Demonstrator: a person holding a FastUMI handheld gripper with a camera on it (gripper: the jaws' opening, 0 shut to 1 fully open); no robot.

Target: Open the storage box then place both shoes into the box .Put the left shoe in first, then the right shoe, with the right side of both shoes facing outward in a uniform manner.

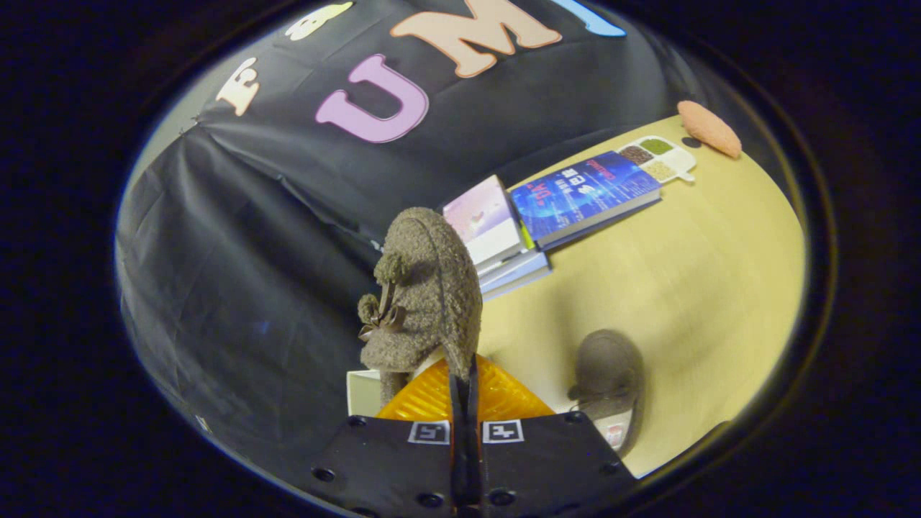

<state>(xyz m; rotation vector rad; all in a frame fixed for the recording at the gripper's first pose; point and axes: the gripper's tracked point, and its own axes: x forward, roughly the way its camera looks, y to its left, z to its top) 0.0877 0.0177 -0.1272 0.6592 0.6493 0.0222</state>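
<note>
Gripper view: tool point(465, 392) clenched on fuzzy shoe point(424, 288), lifted off bench point(683, 288). 2nd shoe point(608, 378) on bench, near edge. Box point(363, 392) w/ orange lid point(460, 399) below. Step prob. shoe 1 placement; next: lower into box, right side out.

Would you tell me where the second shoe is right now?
The second shoe lies on the wooden table, beside the held shoe in the gripper.
</note>
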